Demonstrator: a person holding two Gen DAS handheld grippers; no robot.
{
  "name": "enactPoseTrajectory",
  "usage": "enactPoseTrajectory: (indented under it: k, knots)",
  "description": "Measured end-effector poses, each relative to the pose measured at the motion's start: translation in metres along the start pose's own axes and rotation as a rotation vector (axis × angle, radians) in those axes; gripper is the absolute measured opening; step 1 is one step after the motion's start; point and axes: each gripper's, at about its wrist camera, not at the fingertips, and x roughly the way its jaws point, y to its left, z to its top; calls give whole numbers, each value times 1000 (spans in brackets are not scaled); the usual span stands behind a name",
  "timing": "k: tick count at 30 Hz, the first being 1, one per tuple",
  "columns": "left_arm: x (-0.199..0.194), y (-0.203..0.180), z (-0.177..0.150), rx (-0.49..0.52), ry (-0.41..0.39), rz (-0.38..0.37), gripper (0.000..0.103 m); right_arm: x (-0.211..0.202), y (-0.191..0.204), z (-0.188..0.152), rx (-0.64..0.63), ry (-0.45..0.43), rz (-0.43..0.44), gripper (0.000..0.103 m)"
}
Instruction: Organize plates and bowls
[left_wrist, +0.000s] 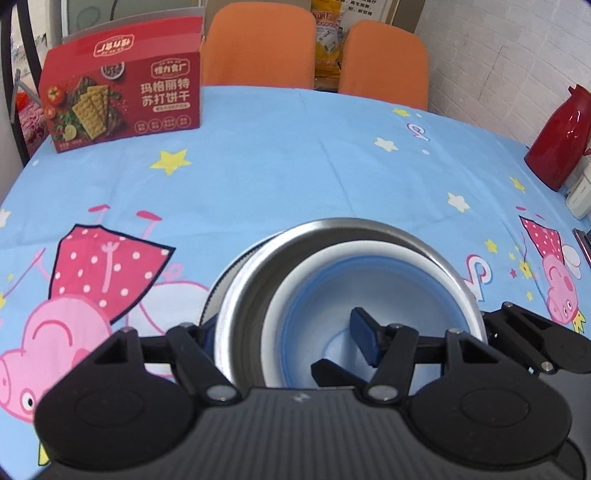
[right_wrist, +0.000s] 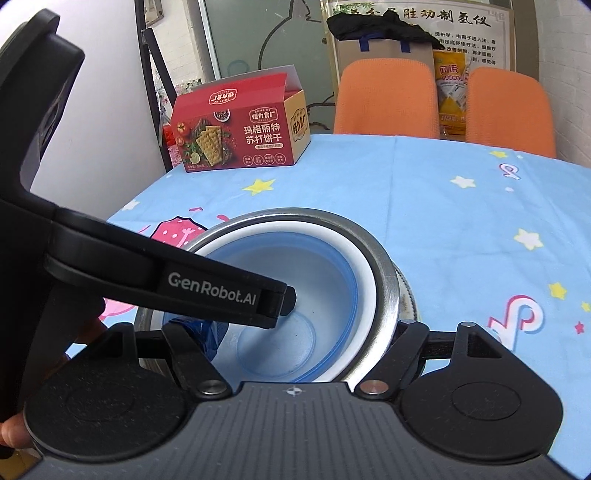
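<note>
Both wrist views look steeply down, close (shared: nested bowls (left_wrist: 369, 280), cracker box (right_wrist: 240, 129)).

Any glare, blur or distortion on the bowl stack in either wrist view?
Left wrist: fisheye bends the table edge; metal bowl rim slightly motion-smeared, soft sheen, no harsh glare. Right wrist: sharper; bright highlight on that rim; left gripper hides part of the blue bowl.

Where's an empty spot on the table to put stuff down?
The widest bare tablecloth is in the middle, between the cracker box, the stacked bowls and the red jug. Another bare strip runs along the far edge before the orange chairs. It is crowded close in, where the left gripper and right gripper straddle the bowls' rims.
</note>
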Motion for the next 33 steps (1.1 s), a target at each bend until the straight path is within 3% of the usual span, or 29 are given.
enactPoseTrajectory:
  k: [1, 2, 5, 9, 13, 19, 33]
  knots:
    - [0, 2, 2, -12, -3, -7, 79, 4, -1, 1, 13, 5, 4, 64]
    - [-2, 2, 2, -21, -13, -12, 85, 5, -4, 2, 24, 9, 16, 64]
    - [-18, 0, 0, -14, -81, 27, 88, -1, -10, 0, 46, 21, 15, 63]
    - [-44, 4, -3, -49, -180, 89, 93, -33, -23, -5, 85, -58, -15, 63]
    - [-68, 1, -14, -82, -244, 115, 95, -62, -31, -6, 89, -133, -73, 64]
    - [-89, -26, -62, -103, -289, 176, 95, -95, -44, -32, 130, -185, -151, 65]
    - [-102, -89, -174, -6, -321, 209, 96, -167, -39, -116, 237, -271, -331, 66]
